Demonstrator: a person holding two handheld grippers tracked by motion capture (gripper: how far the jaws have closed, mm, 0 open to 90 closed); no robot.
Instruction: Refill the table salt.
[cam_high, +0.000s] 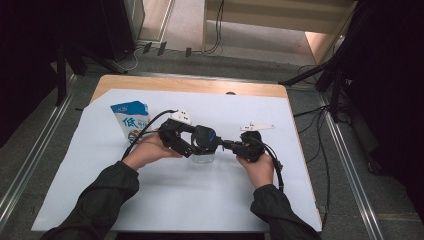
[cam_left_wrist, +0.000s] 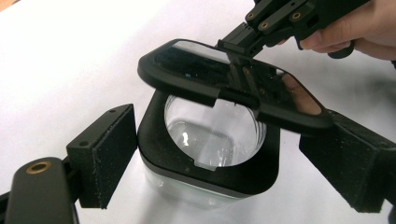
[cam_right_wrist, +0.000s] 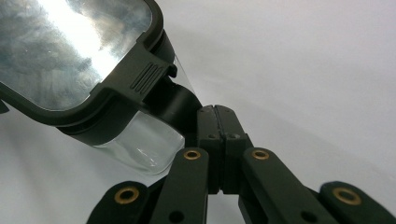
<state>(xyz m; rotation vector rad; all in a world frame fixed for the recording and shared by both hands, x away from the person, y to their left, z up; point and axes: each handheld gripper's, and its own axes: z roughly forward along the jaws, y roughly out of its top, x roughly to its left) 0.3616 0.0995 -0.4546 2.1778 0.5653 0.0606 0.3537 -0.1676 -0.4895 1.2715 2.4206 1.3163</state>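
A clear jar with a black square collar stands on the white sheet at mid-table. My left gripper straddles it, with a foam pad against each side of the collar. The jar's black lid with a glossy window is tilted up above the mouth. My right gripper is shut on the lid's tab and holds that edge raised; it reaches in from the right. In the high view the left gripper comes from the left. The jar looks empty.
A blue and white milk carton stands upright to the left of the jar, close behind the left hand. The white sheet covers most of the wooden table. Cables trail from both grippers.
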